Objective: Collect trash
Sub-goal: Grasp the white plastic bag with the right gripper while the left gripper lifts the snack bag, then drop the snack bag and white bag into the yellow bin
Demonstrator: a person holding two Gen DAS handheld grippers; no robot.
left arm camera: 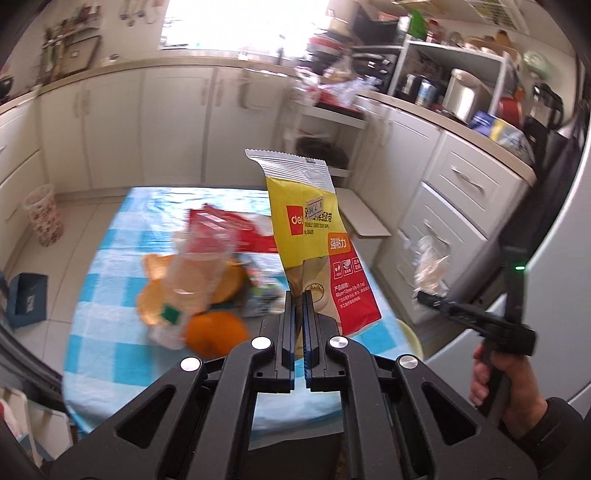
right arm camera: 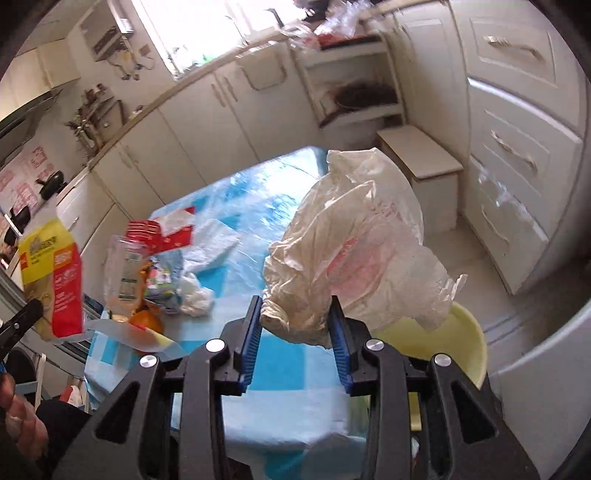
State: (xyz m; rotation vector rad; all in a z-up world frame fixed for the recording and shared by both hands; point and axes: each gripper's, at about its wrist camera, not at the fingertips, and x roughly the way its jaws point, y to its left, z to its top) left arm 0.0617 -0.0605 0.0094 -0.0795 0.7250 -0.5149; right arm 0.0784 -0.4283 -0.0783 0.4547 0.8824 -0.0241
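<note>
Checked tablecloth (left arm camera: 110,236) behind upright yellow-red packet (left arm camera: 314,236).

Blown-out window (left arm camera: 240,22) glare, motion blur, fisheye-warped dark edges.

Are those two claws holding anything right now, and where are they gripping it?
Left gripper pinches the yellow tape packet at its bottom edge. Right gripper clamps the crumpled plastic bag at its bunched lower end.

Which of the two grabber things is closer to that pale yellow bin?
Right. The right gripper, holding a crumpled plastic bag, hangs beside the bin; the left gripper holds its yellow packet above the table.
</note>
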